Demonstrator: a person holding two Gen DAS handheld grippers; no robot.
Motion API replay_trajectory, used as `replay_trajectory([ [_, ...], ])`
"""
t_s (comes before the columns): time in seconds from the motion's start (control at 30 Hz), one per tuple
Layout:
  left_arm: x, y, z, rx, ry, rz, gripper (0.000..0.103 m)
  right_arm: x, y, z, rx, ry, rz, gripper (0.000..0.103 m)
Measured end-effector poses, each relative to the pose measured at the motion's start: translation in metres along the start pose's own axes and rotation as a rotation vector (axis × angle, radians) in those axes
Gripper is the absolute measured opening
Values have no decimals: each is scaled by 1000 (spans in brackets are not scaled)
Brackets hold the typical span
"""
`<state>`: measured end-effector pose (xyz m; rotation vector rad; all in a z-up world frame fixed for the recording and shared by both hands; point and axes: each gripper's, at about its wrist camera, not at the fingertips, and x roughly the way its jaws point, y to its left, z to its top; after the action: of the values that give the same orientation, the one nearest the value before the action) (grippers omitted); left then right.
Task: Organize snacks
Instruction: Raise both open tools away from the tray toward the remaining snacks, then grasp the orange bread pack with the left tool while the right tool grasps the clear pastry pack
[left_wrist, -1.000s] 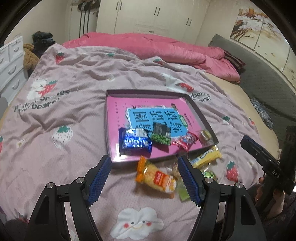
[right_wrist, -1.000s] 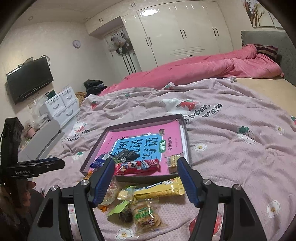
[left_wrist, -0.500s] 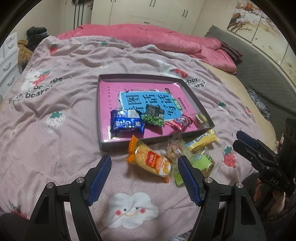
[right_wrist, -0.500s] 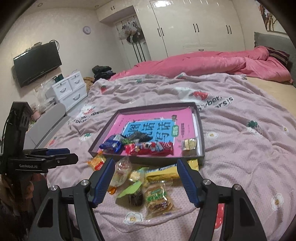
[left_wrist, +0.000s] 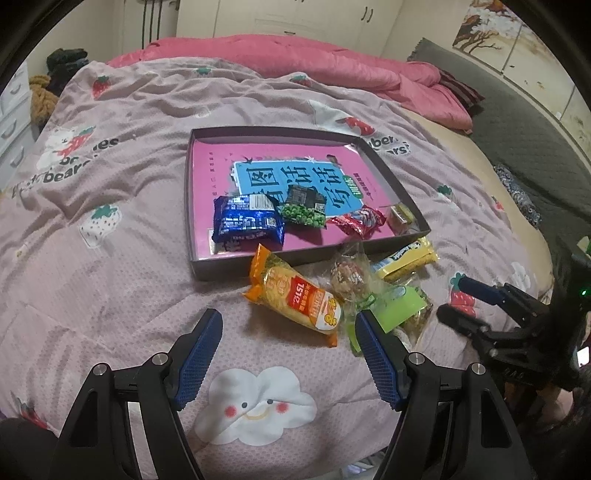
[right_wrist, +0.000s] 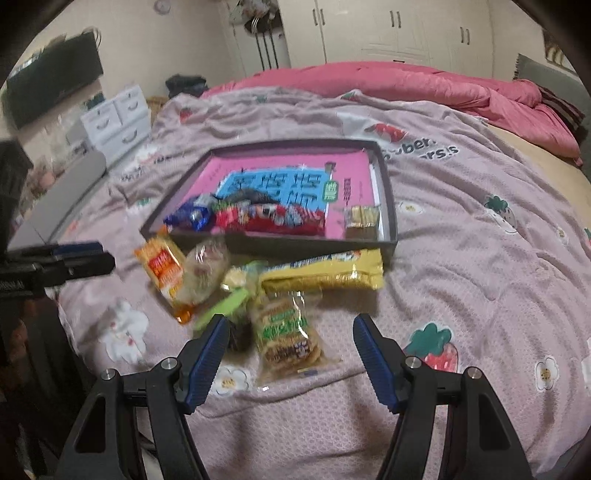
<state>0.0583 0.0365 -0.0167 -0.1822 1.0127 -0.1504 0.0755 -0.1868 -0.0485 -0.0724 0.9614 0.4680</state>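
On the bed, over a pink strawberry-print bedspread, you see a shallow dark tray lined with a pink sheet bearing a blue panel of printed characters. Inside the tray, along its near wall, lie a blue packet, a green pea packet, a red packet and a small yellow packet in the near right corner. Outside the tray, just in front of that wall, the remaining snacks form a loose cluster: an orange cracker packet, one end against the tray wall; a clear bag of round pieces beside it; a long yellow bar lying along the tray's front; a light green packet; and, in the right wrist view, a clear biscuit packet with a green label. Your left hand-held gripper hovers over the bedspread with its blue pads apart and nothing between them, the orange cracker packet just beyond its tips. Your right hand-held gripper also stands apart and unloaded, the biscuit packet lying between and just ahead of its fingers; this view is slightly blurred. Each gripper appears at the edge of the other's view.
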Motion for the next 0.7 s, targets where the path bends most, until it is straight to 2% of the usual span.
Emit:
replay_trajectory([
  [0.3, 15, 3, -4, -24, 38, -23, 76, 12, 8, -3, -50, 51, -17, 69],
  [0.7, 47, 14, -7, -160, 93, -96, 76, 29, 18, -6, -117, 102, -46, 69],
])
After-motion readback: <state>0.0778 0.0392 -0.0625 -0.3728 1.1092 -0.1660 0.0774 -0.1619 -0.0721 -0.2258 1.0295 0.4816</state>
